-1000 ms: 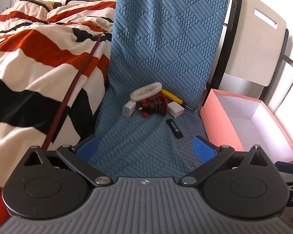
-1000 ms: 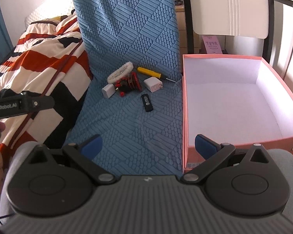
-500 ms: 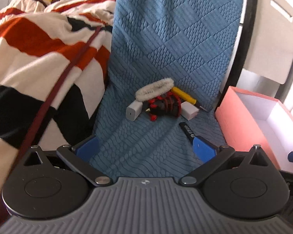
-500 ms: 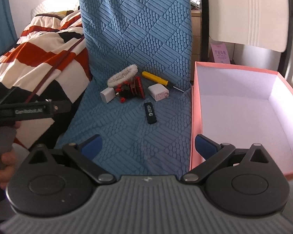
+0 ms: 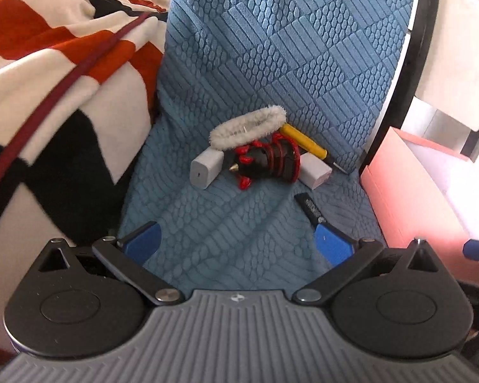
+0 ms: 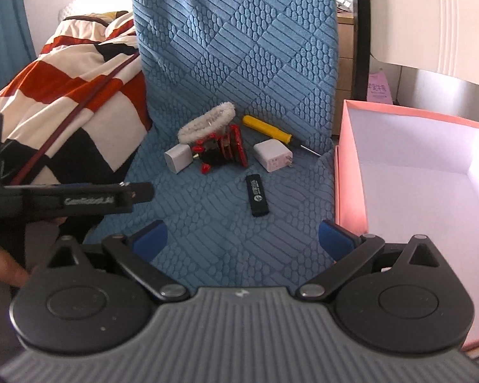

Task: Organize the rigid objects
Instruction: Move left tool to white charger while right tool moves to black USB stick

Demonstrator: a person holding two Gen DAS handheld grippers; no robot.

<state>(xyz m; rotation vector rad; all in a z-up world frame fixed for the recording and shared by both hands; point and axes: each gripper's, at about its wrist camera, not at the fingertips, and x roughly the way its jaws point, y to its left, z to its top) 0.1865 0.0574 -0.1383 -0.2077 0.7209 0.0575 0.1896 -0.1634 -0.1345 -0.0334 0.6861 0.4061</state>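
Note:
On the blue textured seat cover (image 5: 239, 223) lie a white fluffy ring (image 5: 247, 126), a grey-white charger block (image 5: 206, 170), a black-and-red toy (image 5: 266, 161), a yellow screwdriver (image 5: 303, 142), a white plug adapter (image 5: 314, 170) and a black lighter (image 5: 313, 209). The right wrist view shows the same ring (image 6: 207, 121), charger block (image 6: 178, 159), toy (image 6: 222, 151), screwdriver (image 6: 268, 129), adapter (image 6: 273, 154) and lighter (image 6: 257, 199). My left gripper (image 5: 238, 244) is open and empty, short of the pile. My right gripper (image 6: 244, 237) is open and empty, just before the lighter.
An open pink box (image 6: 345, 166) with a white inside stands right of the seat; it also shows in the left wrist view (image 5: 408, 191). A striped red, black and white blanket (image 5: 48, 79) lies at the left. A white chair back (image 6: 431, 16) stands behind the box.
Both grippers have moved forward toward the pile of objects, which now looks larger. Both stay open and empty.

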